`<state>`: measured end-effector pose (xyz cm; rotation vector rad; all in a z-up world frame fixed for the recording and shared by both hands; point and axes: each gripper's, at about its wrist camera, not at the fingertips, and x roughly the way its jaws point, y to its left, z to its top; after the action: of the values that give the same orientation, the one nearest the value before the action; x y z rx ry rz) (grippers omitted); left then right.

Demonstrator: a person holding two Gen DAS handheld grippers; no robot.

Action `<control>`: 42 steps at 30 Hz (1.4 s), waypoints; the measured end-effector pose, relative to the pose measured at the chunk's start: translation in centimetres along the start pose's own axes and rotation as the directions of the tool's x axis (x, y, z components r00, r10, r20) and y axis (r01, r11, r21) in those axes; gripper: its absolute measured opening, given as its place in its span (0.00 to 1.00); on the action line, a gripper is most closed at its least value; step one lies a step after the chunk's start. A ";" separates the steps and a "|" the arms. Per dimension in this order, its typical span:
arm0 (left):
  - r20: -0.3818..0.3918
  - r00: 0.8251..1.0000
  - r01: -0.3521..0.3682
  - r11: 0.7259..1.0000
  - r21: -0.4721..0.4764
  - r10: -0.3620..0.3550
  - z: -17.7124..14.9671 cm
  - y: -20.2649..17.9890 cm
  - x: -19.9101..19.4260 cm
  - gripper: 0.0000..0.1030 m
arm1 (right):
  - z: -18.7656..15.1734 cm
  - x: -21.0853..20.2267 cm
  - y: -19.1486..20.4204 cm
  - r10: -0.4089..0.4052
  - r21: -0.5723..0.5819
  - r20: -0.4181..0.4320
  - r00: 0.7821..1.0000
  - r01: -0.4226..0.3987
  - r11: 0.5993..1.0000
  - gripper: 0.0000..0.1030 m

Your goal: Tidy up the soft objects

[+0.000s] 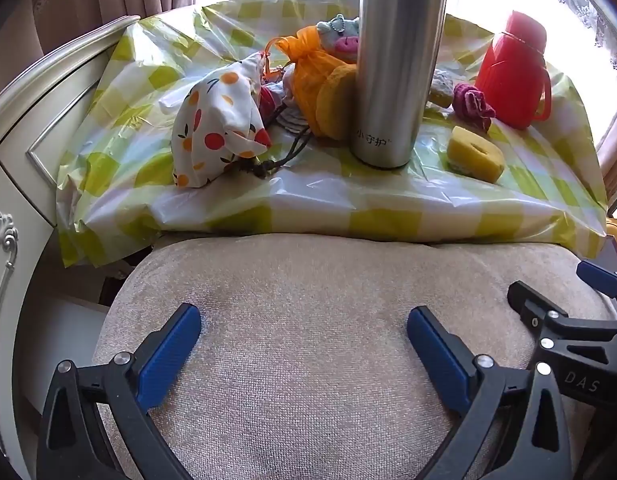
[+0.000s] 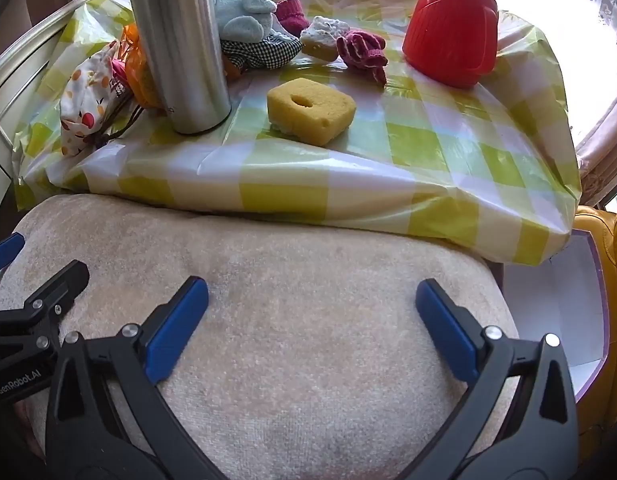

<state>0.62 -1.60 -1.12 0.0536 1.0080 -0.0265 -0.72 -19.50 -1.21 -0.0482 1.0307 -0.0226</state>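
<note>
Hovering over a beige cushion (image 1: 308, 320), the left gripper (image 1: 304, 336) is seen with its blue fingers (image 1: 168, 352) spread wide and nothing held between them. The right gripper (image 2: 312, 316) is likewise held above the same cushion, fingers (image 2: 176, 328) wide apart and empty; part of it is also caught at the right edge of the left wrist view.

Beyond the cushion, a bench (image 2: 448, 152) covered by a green-and-white checked plastic cloth is shown. A tall steel flask (image 1: 396, 64) is stood upright near the bench's front middle. Left of it, a white fruit-print drawstring pouch (image 1: 216, 120) is slumped, with dark cords trailing toward the flask. Behind the pouch an orange mesh bag (image 1: 308, 68) is leaned, touching a round yellow sponge (image 1: 336, 100) that rests against the flask. A grey plush toy (image 1: 340, 36) with a pink snout is placed behind those.

Right of the flask, a yellow sponge with a hole (image 2: 308, 110) is laid flat, apart from the rest. Farther back, a magenta knitted glove (image 2: 362, 54) is crumpled just beside a red thermos jug (image 2: 452, 28). A white-topped sponge (image 2: 320, 42) is touching the glove, and a small magenta knitted sock (image 2: 292, 14) lies behind it.
</note>
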 end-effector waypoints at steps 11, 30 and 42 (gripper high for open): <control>0.009 1.000 0.012 1.000 -0.012 -0.012 0.0 0.2 -0.1 1.00 | 0.5 1.1 -0.5 0.061 0.032 -0.043 0.997 -0.060 0.998 1.00; 0.046 0.999 -0.028 1.000 0.007 0.028 -0.1 -0.3 -0.3 1.00 | -0.1 0.7 0.1 0.057 0.040 -0.019 0.998 -0.056 0.998 1.00; 0.047 0.999 -0.028 1.000 0.007 0.027 -0.1 -0.3 -0.3 1.00 | 0.1 0.7 -0.2 0.049 0.033 -0.027 0.998 -0.048 0.998 1.00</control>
<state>0.33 -1.90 -0.96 0.0734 0.9600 -0.0062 -0.26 -19.72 -1.74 0.0067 1.0591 0.0046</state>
